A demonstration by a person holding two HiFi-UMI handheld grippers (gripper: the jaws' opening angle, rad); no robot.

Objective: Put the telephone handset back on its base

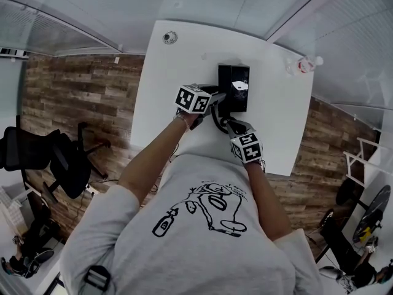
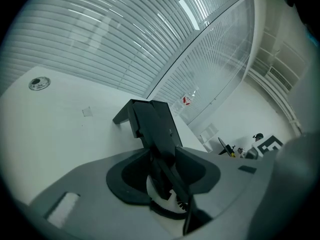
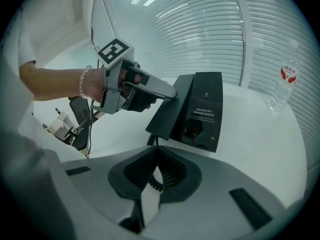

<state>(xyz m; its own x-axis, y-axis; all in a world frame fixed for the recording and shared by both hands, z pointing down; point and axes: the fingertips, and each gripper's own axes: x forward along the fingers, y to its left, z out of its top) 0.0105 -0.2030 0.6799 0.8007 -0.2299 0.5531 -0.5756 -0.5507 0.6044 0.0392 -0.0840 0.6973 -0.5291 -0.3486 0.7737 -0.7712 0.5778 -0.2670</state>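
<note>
The left gripper (image 2: 164, 156) is clamped on the black telephone handset (image 2: 152, 126), which runs straight out from between its jaws toward the upper middle of the left gripper view. In the right gripper view that long bar slants from lower left of centre up to the top of the black slab-shaped telephone base (image 3: 206, 104). It lies along the base's left side, touching it or just beside it. I would judge it not yet seated, though the handset itself hides the cradle.

The gap to close is therefore sideways and down. The handset's long axis runs nearly parallel with the base's left edge, and the left gripper, at centre frame in the head view, is the nearer one. The right gripper (image 3: 157, 156), lower right of centre in the head view, has its jaws close together with the coiled black cord (image 3: 154, 184) between them, seemingly pinched. Everything sits on the white table (image 3: 260, 149), with the base toward its far edge.
</note>
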